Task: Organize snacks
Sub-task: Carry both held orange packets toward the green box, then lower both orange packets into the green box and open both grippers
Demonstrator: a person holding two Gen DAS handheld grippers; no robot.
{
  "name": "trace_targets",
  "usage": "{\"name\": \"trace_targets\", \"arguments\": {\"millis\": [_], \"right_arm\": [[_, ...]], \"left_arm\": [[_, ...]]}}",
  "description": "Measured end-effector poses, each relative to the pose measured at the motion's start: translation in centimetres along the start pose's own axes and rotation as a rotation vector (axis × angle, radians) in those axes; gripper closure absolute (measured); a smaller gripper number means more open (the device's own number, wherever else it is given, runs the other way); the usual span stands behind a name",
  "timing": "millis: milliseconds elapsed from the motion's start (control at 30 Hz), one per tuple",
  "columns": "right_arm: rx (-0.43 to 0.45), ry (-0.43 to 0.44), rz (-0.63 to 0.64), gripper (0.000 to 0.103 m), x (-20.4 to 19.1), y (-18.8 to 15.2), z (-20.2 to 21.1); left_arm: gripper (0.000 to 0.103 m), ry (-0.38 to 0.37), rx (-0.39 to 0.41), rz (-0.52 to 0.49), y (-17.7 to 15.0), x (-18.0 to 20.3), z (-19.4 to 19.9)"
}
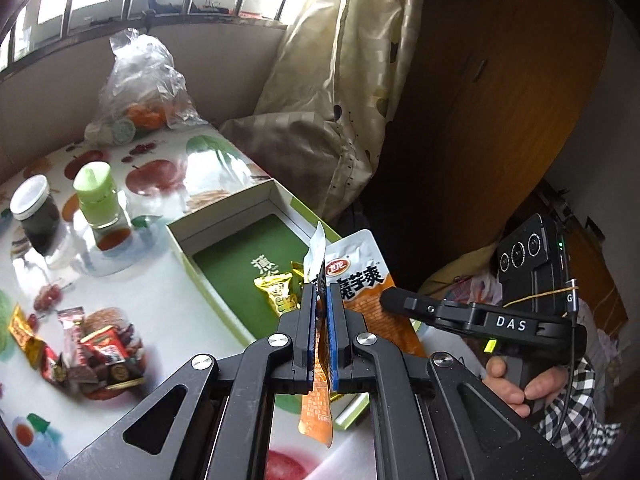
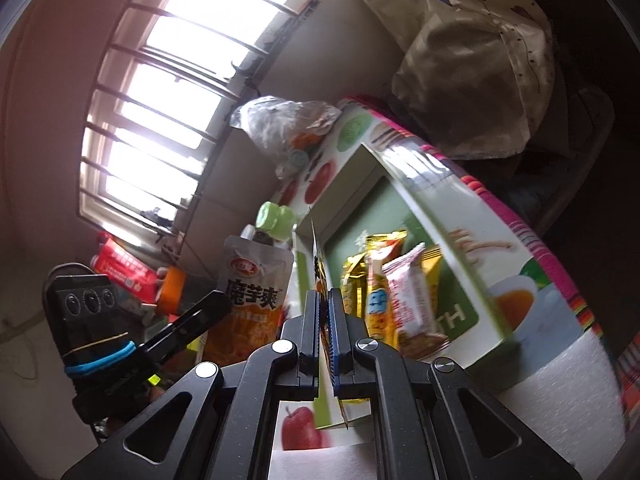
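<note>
Both grippers carry snacks toward the green box (image 1: 224, 240). Left gripper (image 1: 320, 312) is clamped on an orange pouch (image 1: 316, 400); right gripper (image 2: 324, 320) pinches another orange pouch (image 2: 252, 300) edge-on. Next move, presumably: lower over the box, then release among the packets (image 2: 400, 292) inside.

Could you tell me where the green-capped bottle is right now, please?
In the left wrist view the green-capped bottle stands upright on the fruit-print table, left of the open green box and right beside the white-lidded dark jar.
</note>
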State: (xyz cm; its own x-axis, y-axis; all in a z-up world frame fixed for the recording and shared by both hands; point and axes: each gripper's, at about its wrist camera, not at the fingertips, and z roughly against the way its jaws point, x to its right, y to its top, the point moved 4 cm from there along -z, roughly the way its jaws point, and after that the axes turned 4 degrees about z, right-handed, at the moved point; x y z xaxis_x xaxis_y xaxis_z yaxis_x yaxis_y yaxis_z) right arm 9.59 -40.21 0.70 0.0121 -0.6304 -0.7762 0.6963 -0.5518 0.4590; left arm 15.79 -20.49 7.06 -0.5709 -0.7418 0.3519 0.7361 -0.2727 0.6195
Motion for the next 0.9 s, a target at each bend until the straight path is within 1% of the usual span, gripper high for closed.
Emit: {"name": "trace_targets", "arguments": {"millis": [167,333,467,667,900], "right_arm": [[-0.008,-0.029,0.013,0.099,0.6,0.3,-0.4],[-0.016,-0.055,0.033,0.099,0.8,0.5,-0.9],[-0.021,-0.092,0.051,0.099,1.0,0.6,-1.3],[-0.029,-0.144,0.093,0.099,1.0,0.6,-1.9],[-0.015,-0.177,0.106,0.097,1.1,0.8,-1.7]], "left_arm": [[0.098,0.0,-0.03,0.016,-0.1,0.1,-1.9],[0.098,0.018,-0.052,0.035,-0.1,-0.1,-3.3],[0.098,0.029,-0.072,0.05,-0.2,-0.3,-4.4],[0.098,0.037,-0.09,0.065,-0.3,-0.5,-5.6],[0.098,0.02,-0.094,0.083,0.0,-0.6,-6.2]]}}
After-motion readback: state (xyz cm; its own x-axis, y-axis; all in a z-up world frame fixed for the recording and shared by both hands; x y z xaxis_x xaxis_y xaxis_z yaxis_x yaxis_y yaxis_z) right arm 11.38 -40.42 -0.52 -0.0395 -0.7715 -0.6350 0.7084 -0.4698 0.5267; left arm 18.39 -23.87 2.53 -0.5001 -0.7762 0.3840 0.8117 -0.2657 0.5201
